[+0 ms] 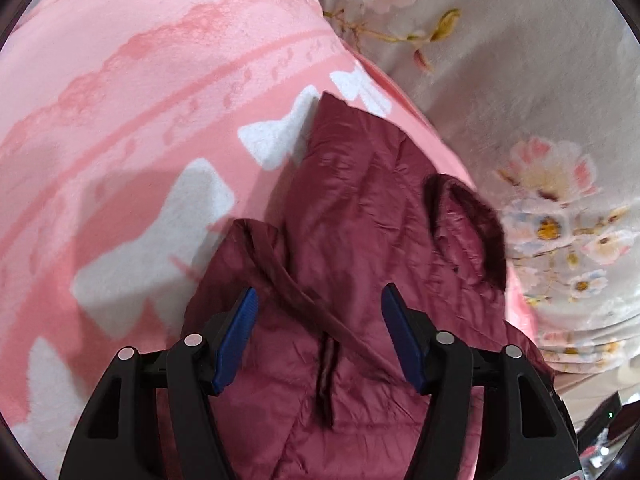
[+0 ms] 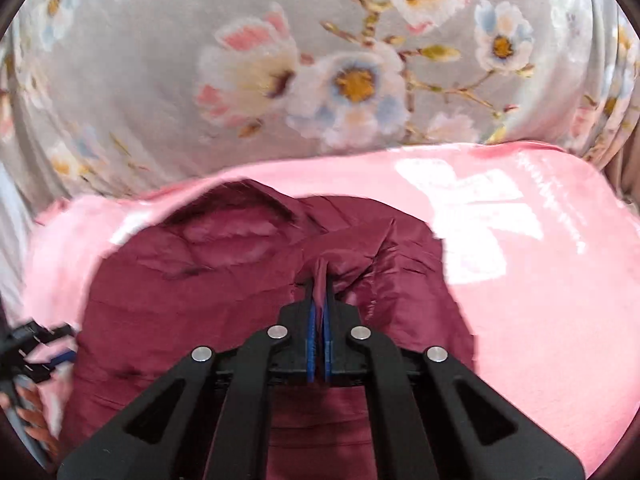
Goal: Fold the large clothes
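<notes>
Left wrist view: the left gripper (image 1: 316,308) hovered wide open, empty, over the maroon quilted puffer jacket (image 1: 352,208) on the pink fleece blanket (image 1: 120,100).

Right wrist view: the right gripper (image 2: 319,300) was clamped on a jacket fold; the slick fabric might slip free.

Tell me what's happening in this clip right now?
A person with two handheld grippers is folding a maroon puffer jacket laid on a pink blanket. The right gripper is shut on a pinch of the jacket's fabric. The left gripper is open above the jacket, gripping nothing.
</notes>
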Demonstrator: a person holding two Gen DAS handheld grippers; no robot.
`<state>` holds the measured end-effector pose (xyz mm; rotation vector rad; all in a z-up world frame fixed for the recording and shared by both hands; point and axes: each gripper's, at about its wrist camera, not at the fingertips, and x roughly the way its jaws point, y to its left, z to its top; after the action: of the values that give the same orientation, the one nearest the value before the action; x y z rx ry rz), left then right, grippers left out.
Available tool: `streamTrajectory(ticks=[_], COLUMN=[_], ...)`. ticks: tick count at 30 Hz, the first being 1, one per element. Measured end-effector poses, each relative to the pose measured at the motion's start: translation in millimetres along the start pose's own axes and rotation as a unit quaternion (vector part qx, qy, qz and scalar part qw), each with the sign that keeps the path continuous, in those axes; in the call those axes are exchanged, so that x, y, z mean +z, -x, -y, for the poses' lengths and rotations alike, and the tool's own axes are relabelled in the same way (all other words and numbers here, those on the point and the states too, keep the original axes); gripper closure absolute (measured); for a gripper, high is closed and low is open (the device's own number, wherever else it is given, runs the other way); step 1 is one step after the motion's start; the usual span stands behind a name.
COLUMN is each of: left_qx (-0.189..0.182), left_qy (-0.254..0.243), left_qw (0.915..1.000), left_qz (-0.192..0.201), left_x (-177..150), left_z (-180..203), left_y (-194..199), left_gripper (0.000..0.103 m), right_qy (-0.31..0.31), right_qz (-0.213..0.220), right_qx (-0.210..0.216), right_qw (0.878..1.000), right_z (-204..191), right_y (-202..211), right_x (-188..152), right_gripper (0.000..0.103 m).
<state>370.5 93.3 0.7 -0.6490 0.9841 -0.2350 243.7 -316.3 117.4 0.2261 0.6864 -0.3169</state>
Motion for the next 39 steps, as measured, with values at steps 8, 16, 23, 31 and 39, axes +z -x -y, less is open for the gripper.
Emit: streamTrajectory(ticks=[8,16,23,31,39], left_qx=[0.158,0.241,0.226,0.168,0.191], left_qy=[-0.094,-0.185,-0.261,-0.307,-0.316], left_qw=[0.9826,0.9510,0.9331,0.9321,0.9285], left_qz=[0.027,0.058,0.102,0.094,0.036], left_x=[-7.1,-25.3,-35.3,-41.3,-77.8], left_z=[7.8,29.0,56.6,158.5,169.7], left_y=[-27.2,-37.7,20.5,6.7,-64.5], left_gripper=[0.102,0.101,0.100,0.100,0.099], right_qy=[-0.001,0.037,-0.012,0.008,0.046], right_qz=[-0.088,-0.095,-0.045,-0.051,-0.078], right_qx=[0.006,-0.003,0.048,0.077,0.062], right_qw=[0.996,0.995,0.998,0.996,0.994], right_z=[16.9,10.6,25.4,-33.6,-59.4], right_y=[-60.3,-60.9,2.0,-29.9,-68.4], right_x=[-63.1,-71.9,-34.3,-15.1,-54.2], right_gripper=[0.102,0.101,0.084,0.084,0.085])
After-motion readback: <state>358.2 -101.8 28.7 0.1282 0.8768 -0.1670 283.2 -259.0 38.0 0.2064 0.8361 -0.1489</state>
